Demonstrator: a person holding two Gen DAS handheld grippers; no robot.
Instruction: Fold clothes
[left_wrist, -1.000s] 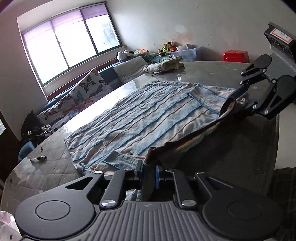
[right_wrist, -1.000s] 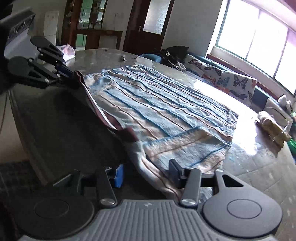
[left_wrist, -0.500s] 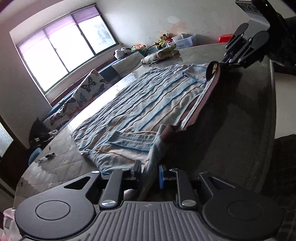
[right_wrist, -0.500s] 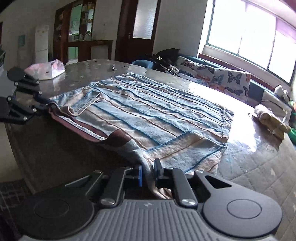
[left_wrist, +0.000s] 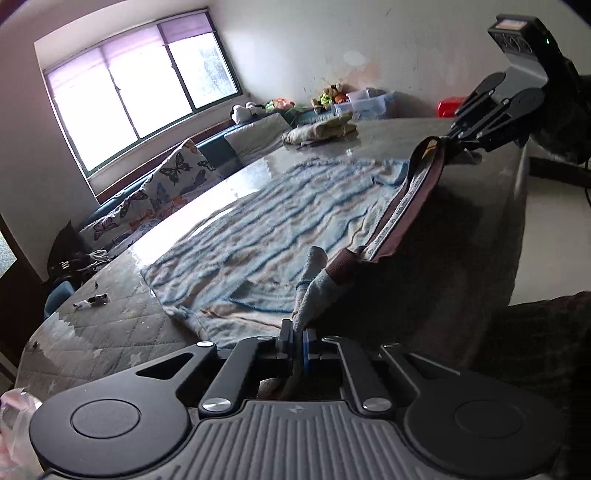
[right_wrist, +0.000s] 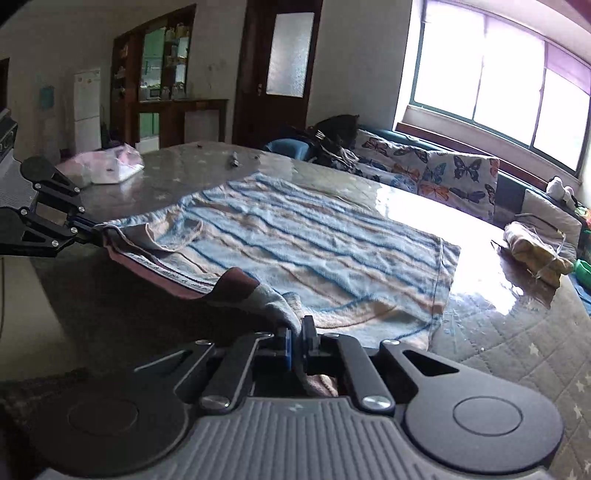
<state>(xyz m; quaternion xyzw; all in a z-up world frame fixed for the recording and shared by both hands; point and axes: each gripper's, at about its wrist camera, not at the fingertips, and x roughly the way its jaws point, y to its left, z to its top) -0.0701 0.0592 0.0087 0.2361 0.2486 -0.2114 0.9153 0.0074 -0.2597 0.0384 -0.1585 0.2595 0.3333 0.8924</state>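
Note:
A blue and beige striped garment (left_wrist: 277, 229) (right_wrist: 314, 251) lies spread flat on the quilted table (left_wrist: 110, 332). Its brown waistband (left_wrist: 406, 199) (right_wrist: 166, 273) runs along the near table edge, lifted off the surface and stretched between both grippers. My left gripper (left_wrist: 297, 332) is shut on one end of the waistband; the right wrist view shows it at far left (right_wrist: 88, 225). My right gripper (right_wrist: 295, 332) is shut on the other end, and it appears at upper right in the left wrist view (left_wrist: 448, 138).
A folded yellowish cloth (left_wrist: 321, 131) (right_wrist: 535, 251) rests at the table's far side. A pink plastic bag (right_wrist: 107, 166) and a small dark object (right_wrist: 233, 161) lie beyond the garment. A sofa with butterfly cushions (right_wrist: 443, 173) stands under the window. The table edge drops off just below the waistband.
The right gripper's jaws closed on the waistband end and rose. The left gripper tightened on its end. The waistband now hangs lifted and stretched between them.

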